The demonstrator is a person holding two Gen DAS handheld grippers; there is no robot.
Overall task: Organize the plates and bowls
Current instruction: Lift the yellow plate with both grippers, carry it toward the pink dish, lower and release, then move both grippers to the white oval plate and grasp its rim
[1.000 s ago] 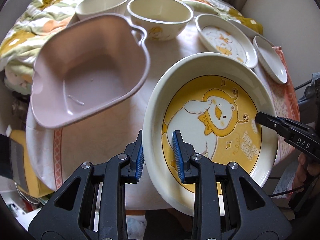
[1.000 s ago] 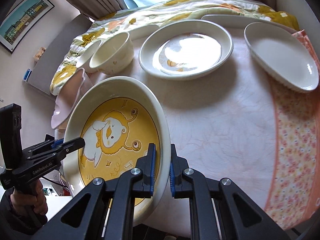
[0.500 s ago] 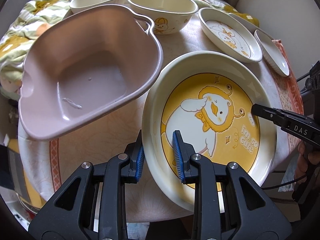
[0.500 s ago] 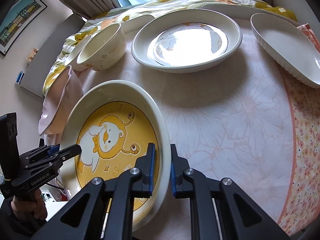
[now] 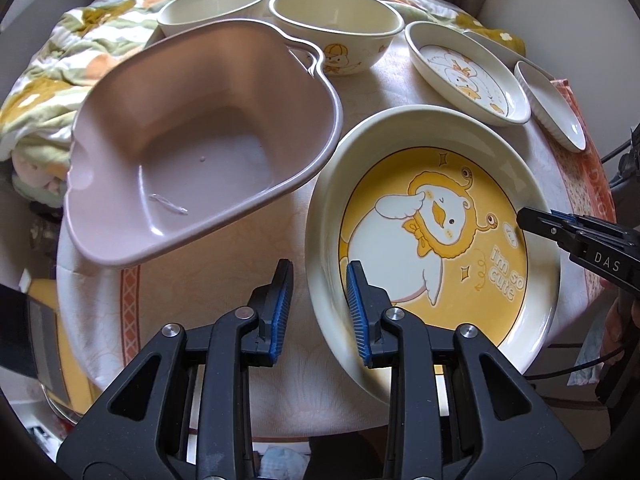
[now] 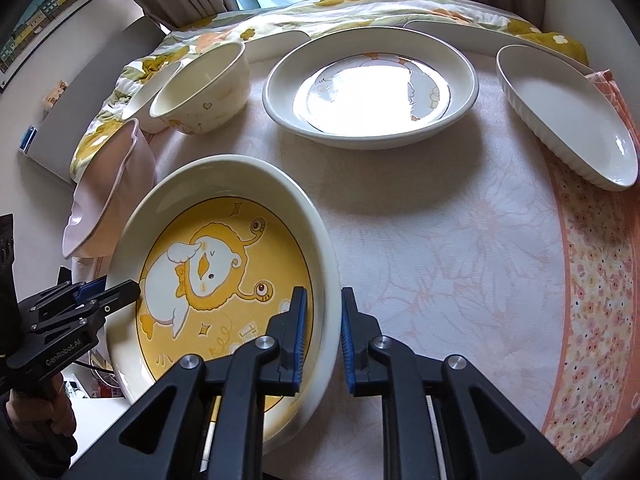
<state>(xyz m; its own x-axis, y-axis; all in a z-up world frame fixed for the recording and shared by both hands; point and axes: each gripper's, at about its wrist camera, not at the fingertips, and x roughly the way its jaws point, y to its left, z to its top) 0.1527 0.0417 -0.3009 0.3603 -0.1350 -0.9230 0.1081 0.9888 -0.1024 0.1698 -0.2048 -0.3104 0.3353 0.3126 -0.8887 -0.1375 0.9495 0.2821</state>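
The yellow duck plate (image 5: 436,240) lay on the worktop (image 6: 440,240) at its near edge, part of its rim overhanging. The left claw (image 5: 316,312) straddled the plate's rim at 9 o'clock; its jaws had just been opening, and a gap showed between the outer pad and the rim, so the pads no longer pressed on it. The right claw (image 6: 323,340) gripped the rim at the plate's 3 o'clock side, jaws narrow and closed on the plate wall.

At 10 o'clock from the plate stood a pink plastic basin (image 5: 200,152), its rim just beside the plate. At 12 o'clock, further back, stood two cream bowls (image 5: 336,28), side by side. At 1 o'clock lay a smaller duck plate (image 5: 468,76), and a ribbed white oval dish (image 5: 552,108) lay just beyond it towards the worktop's edge. A floral quilt (image 5: 60,60) lay behind the worktop. A hand (image 6: 36,408) held the left claw's grip.
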